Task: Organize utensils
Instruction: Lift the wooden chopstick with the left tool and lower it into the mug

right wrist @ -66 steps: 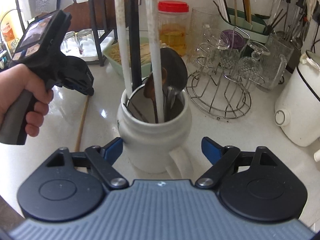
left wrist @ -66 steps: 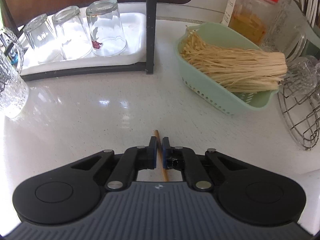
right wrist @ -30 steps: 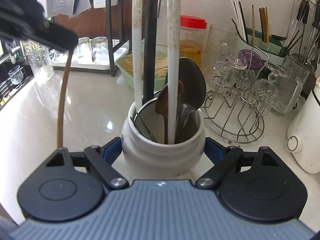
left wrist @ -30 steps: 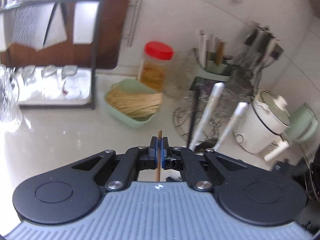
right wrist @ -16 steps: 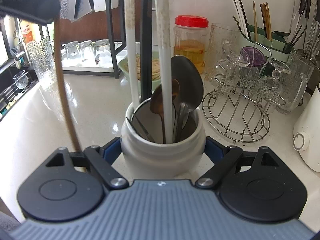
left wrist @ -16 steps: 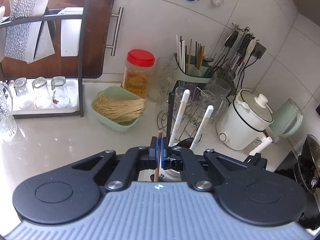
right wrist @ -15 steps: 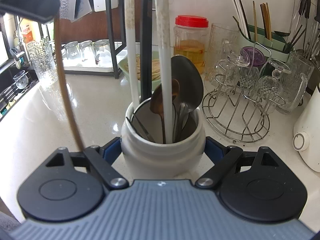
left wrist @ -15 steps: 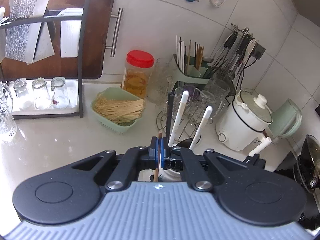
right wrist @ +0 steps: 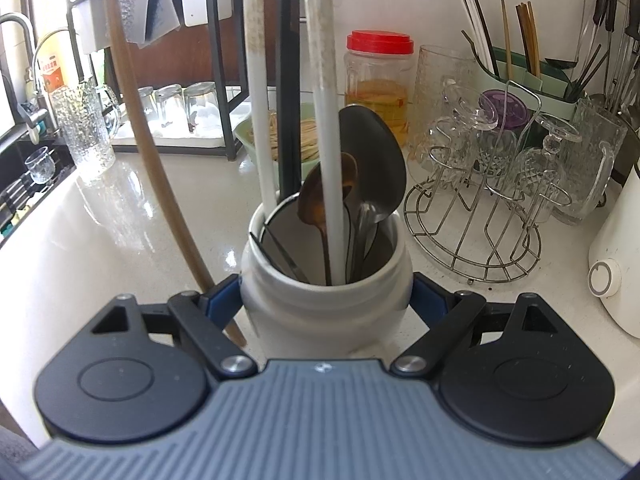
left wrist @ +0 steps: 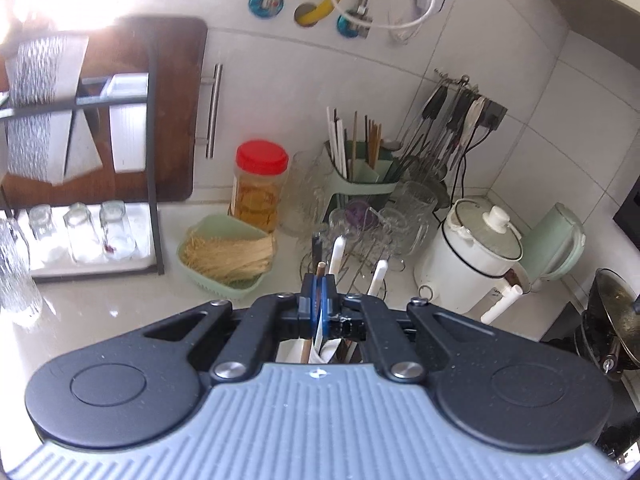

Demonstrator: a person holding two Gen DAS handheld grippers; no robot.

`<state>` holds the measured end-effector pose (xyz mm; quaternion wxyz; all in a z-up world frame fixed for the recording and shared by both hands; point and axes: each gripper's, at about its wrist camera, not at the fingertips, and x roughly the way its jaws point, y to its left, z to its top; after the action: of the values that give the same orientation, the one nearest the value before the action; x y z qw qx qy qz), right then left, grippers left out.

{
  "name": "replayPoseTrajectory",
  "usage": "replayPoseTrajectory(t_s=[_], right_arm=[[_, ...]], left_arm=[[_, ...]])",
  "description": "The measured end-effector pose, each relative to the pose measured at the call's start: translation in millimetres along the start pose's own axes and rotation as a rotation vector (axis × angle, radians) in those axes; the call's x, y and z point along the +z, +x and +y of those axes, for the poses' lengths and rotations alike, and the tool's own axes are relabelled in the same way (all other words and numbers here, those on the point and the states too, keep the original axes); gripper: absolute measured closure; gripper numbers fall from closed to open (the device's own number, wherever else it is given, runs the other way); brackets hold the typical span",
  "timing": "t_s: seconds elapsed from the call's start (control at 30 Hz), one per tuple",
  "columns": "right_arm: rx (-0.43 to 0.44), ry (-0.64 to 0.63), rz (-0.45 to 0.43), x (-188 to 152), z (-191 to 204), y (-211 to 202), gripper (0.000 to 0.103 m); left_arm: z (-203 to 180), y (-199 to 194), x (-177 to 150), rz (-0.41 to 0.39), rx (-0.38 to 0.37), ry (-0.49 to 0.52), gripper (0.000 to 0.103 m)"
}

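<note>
At the far left of the right wrist view a long wooden stick [right wrist: 160, 184], probably a chopstick or a utensil handle, hangs over the tabletop [right wrist: 80, 248], its lower tip just beside the white jar [right wrist: 326, 300] and not yet above its mouth. Its upper end runs out of the picture, so the grip on it is not visible there. The left wrist view supplies that: the left claw [left wrist: 319, 300] is clamped together on the stick, whose top pokes out above the pads.

Further right, the right claw [right wrist: 326, 300] stands spread wide around the jar, a blue pad [right wrist: 222, 300] at each side of its body; whether the pads press on it or only bracket it I cannot tell. The jar already holds two white handles, a black one and several spoons.

The step in hand looks like carrying the stick to the jar. Next, the tip seems to need lifting over the rim into a gap among the handles, then lowering and letting go.

In the left view the claw body hides most of the jar, and the jar's base is cut off in the right view.
</note>
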<state>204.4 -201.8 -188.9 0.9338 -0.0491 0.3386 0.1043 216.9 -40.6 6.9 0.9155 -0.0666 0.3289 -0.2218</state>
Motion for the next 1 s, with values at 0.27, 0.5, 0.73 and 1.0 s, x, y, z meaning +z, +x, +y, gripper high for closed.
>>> replayPoseTrajectory(t_s=[0.27, 0.5, 0.73, 1.0], right_arm=[[-0.01, -0.009, -0.006, 0, 2, 0, 0.012], [-0.011, -0.001, -0.015, -2, 2, 0, 0.013], [-0.014, 0.001, -0.02, -2, 2, -1, 0.013], [-0.017, 0.001, -0.026, -3, 3, -1, 0.013]], left_arm=[[-7, -32, 25, -0.042, -0.007, 0.036, 0.101], [-15, -47, 42, -0.063, -0.016, 0.065, 0.101], [-23, -53, 55, -0.09, -0.03, 0.075, 0.101], [-34, -40, 61, -0.119, -0.051, 0.06, 0.101]])
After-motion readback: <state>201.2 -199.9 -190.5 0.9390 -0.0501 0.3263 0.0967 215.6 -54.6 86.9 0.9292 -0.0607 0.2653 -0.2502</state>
